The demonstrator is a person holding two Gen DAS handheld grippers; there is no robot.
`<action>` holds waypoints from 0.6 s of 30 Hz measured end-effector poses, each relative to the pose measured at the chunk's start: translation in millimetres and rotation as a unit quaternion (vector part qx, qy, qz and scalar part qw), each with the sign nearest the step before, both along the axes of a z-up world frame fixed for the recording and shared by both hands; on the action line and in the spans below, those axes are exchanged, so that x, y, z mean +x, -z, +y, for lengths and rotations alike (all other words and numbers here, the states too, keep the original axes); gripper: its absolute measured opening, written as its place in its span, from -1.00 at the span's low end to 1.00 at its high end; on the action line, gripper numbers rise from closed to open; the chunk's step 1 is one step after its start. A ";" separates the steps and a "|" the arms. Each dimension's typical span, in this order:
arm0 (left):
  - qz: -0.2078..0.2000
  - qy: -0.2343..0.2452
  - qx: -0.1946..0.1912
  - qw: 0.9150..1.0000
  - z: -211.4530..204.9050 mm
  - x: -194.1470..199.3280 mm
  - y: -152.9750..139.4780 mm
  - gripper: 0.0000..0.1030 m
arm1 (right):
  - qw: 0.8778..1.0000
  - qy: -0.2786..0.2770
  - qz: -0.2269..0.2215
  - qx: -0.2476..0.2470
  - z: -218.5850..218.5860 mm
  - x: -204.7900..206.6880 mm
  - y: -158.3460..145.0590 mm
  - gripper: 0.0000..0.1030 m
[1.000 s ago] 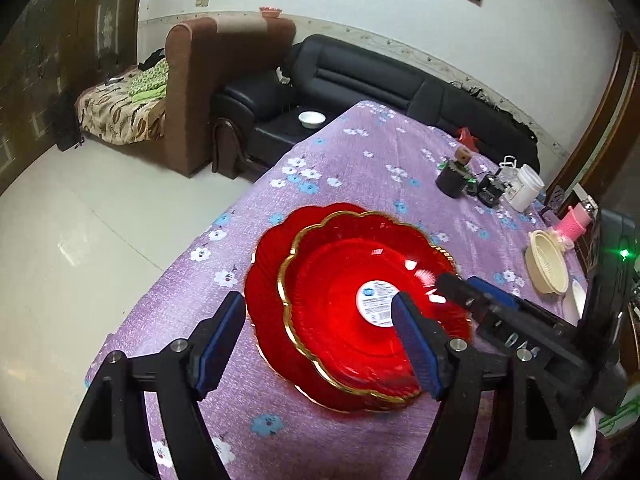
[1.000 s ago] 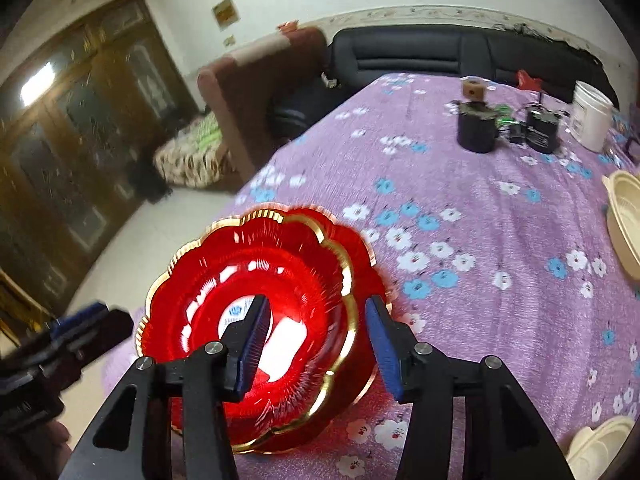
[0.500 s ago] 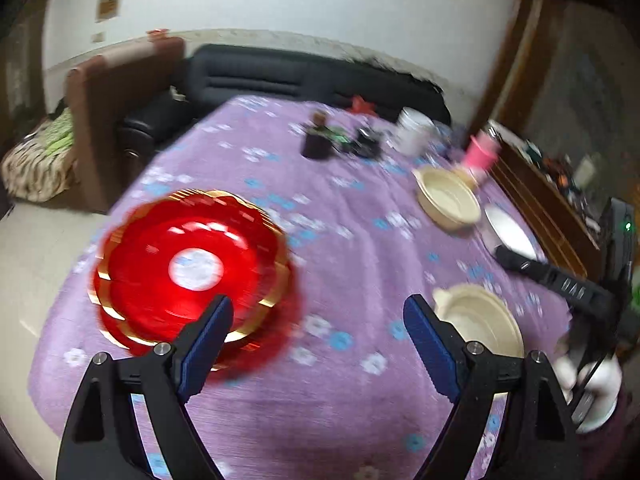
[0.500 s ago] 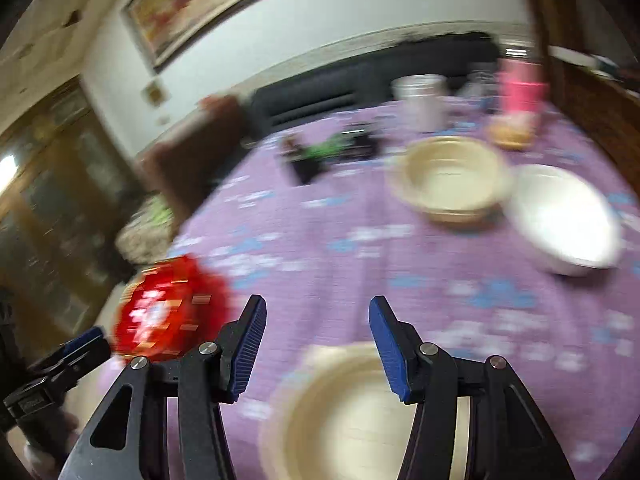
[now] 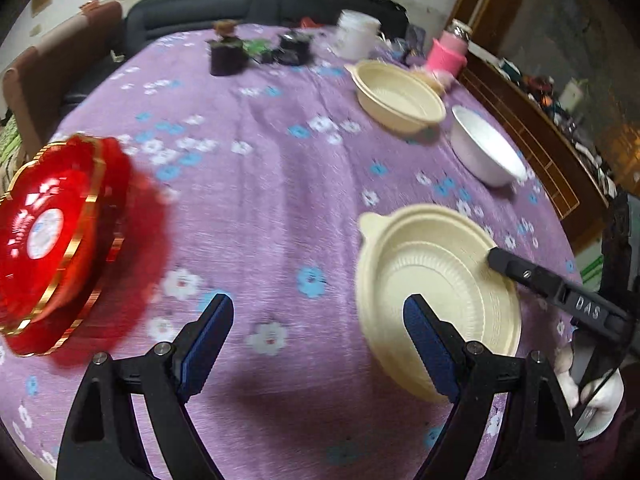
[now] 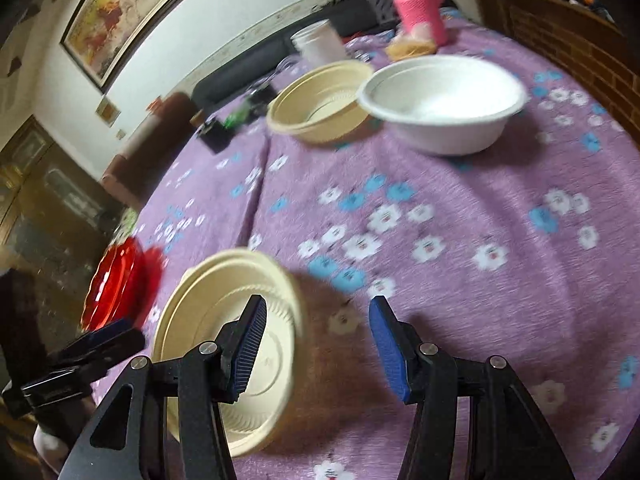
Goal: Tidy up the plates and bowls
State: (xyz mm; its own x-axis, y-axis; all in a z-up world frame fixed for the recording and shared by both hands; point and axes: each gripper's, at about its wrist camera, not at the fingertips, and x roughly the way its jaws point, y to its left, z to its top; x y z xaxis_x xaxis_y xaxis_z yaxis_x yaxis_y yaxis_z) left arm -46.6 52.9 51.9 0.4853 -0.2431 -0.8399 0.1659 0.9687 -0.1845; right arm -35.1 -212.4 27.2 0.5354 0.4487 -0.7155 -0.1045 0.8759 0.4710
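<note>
Two stacked red plates with gold rims (image 5: 52, 236) sit at the table's left edge; they also show in the right wrist view (image 6: 116, 280). A cream bowl (image 5: 436, 280) lies near the front; it also shows in the right wrist view (image 6: 228, 344). Farther back stand a second cream bowl (image 5: 398, 94) (image 6: 320, 100) and a white bowl (image 5: 486, 152) (image 6: 440, 100). My left gripper (image 5: 316, 344) is open and empty above the cloth, left of the near bowl. My right gripper (image 6: 316, 344) is open and empty, its left finger over that bowl's rim.
A purple flowered cloth (image 5: 260, 184) covers the table. At the back stand a dark cup (image 5: 226, 54), a white jar (image 5: 356, 38) and a pink bottle (image 5: 448, 50). A wooden cabinet (image 5: 540, 128) runs along the right. A black sofa (image 5: 224, 4) stands behind.
Both grippers have swung right, away from the red plates and toward the bowls. The near cream bowl now fills the lower part of both views. Both stay open.
</note>
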 end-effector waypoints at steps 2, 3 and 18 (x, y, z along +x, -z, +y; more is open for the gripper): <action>0.011 0.007 0.003 1.000 -8.6 4.2 9.1 0.68 | 1.000 -0.015 0.006 -0.003 6.3 -1.5 5.2 0.12; 0.018 0.009 0.002 1.000 -12.4 7.6 13.4 0.67 | 1.000 -0.019 0.009 -0.004 8.5 -2.6 7.8 0.12; 0.049 0.042 -0.025 0.998 -28.9 13.4 32.4 -0.28 | 0.999 -0.040 -0.001 -0.015 23.5 -17.1 12.6 -0.68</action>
State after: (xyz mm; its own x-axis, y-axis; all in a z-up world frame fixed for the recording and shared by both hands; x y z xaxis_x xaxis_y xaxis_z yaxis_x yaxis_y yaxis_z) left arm -33.3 24.0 19.5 0.3781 -0.3229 -0.8676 0.2255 0.9411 -0.2520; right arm -52.2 -188.8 14.6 0.5003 0.4695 -0.7275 -0.1769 0.8779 0.4449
